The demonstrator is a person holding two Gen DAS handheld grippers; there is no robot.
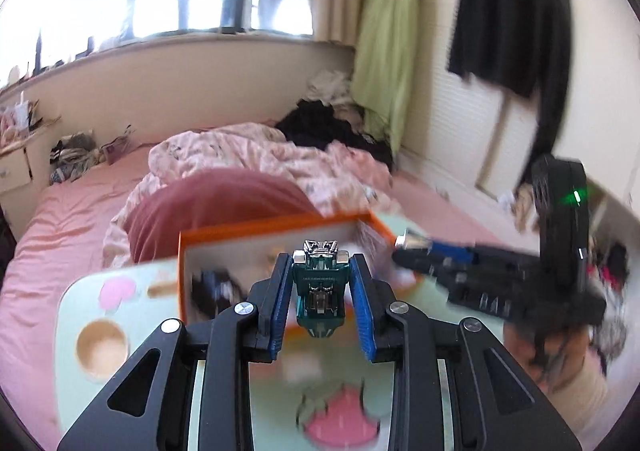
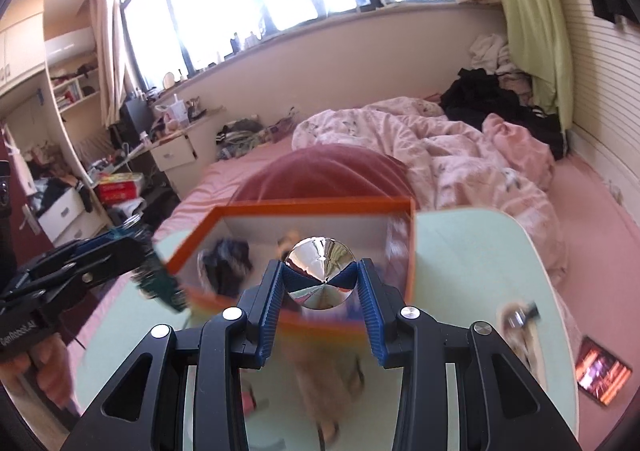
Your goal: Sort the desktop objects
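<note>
My left gripper is shut on a small teal and silver clip-like gadget, held above the pale green table in front of an orange-rimmed box. My right gripper is shut on a shiny silver cone-shaped object, also just before the orange box. The box holds a dark bundle. In the left wrist view the right gripper comes in from the right with the silver object. In the right wrist view the left gripper shows at the left, blurred.
The table stands on a pink bed with a crumpled quilt and a red pillow behind the box. A small metal item lies at the table's right edge. A lit tablet rests on the bed.
</note>
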